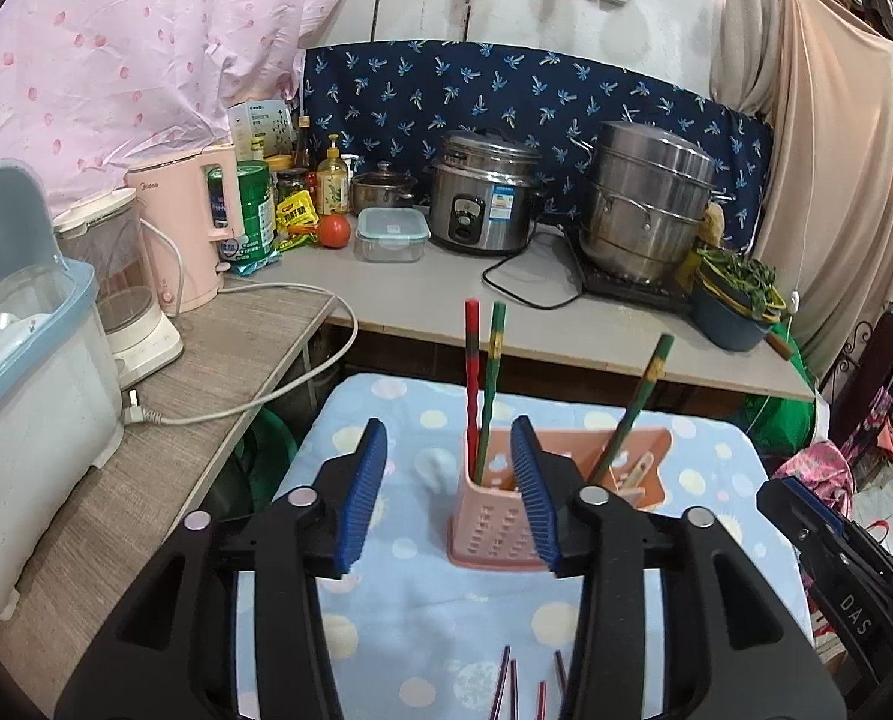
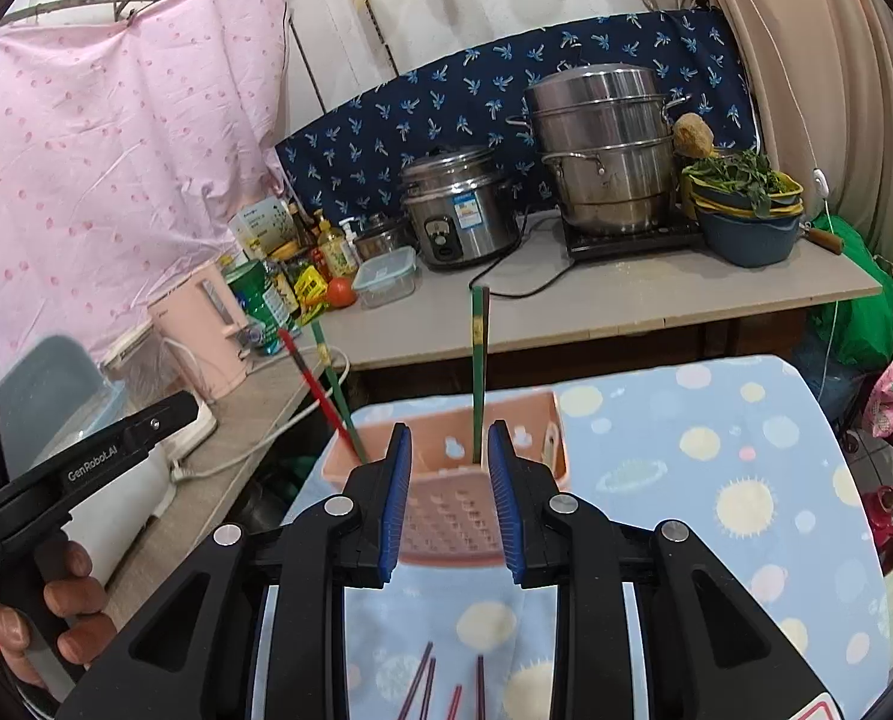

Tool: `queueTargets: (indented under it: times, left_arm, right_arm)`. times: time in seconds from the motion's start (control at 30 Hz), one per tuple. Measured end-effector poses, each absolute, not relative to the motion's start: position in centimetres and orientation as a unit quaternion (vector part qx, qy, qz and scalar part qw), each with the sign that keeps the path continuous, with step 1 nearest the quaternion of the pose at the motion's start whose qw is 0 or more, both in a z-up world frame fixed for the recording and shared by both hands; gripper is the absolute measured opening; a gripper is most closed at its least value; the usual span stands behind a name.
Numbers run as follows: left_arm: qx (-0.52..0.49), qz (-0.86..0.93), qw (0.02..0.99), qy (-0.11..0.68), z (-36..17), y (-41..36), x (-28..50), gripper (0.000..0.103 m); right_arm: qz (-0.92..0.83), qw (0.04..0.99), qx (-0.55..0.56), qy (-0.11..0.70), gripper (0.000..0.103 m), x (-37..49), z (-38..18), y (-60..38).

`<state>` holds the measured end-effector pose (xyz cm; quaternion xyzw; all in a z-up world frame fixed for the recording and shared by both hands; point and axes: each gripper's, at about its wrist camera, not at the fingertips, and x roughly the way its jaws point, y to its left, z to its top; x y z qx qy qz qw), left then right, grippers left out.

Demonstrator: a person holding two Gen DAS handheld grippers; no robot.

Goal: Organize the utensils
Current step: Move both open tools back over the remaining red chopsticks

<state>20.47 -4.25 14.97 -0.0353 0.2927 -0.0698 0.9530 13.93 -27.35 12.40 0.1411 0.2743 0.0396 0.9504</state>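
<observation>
So the pink holder [image 1: 542, 504] is your landmark here. It sits on the dotted blue cloth [image 1: 716, 480], which covers whatever surface is under it. Left of the holder's middle, a red chopstick [image 1: 471, 384] and a green chopstick [image 1: 492, 384] stand nearly upright in its left end; another green one [image 1: 632, 414] leans out to the right from the other compartment.

Your left claw [image 1: 449, 498] is open with nothing between the pads, and it hangs just in front of the holder's left end. Your right claw [image 2: 449, 498] is also open and empty, pretty much centered on the holder's front wall.

What matters next is behind you, not ahead: the loose dark chopsticks [image 2: 440, 684] lie on the cloth on the near side of the holder, under both claws, long axes running roughly toward the holder. In the right wrist view they sit right between the claw's arms, so I'd guess your right hand has the easier pull back and down. You'd want the pads crossing the sticks, not along them.
</observation>
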Motion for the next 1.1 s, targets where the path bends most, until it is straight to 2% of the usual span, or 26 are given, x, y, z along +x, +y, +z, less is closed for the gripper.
queueTargets:
  times: [0.17,0.57,1.1]
  left_arm:
    - [-0.028,-0.079,0.947,0.309,12.8,-4.2,17.8,0.047]
    - [-0.018,-0.093,0.920,0.379,5.4,-3.1,11.9,0.047]
    - [0.016,-0.106,0.878,0.466,-3.1,-2.9,5.6,0.047]
  right_arm:
    - [0.041,0.944,0.130,0.301,0.026,10.8,10.2,-26.9]
    - [0.042,0.920,0.102,0.377,0.026,3.2,3.4,-25.1]
    - [0.041,0.886,0.073,0.456,0.026,-2.5,-4.5,-22.8]
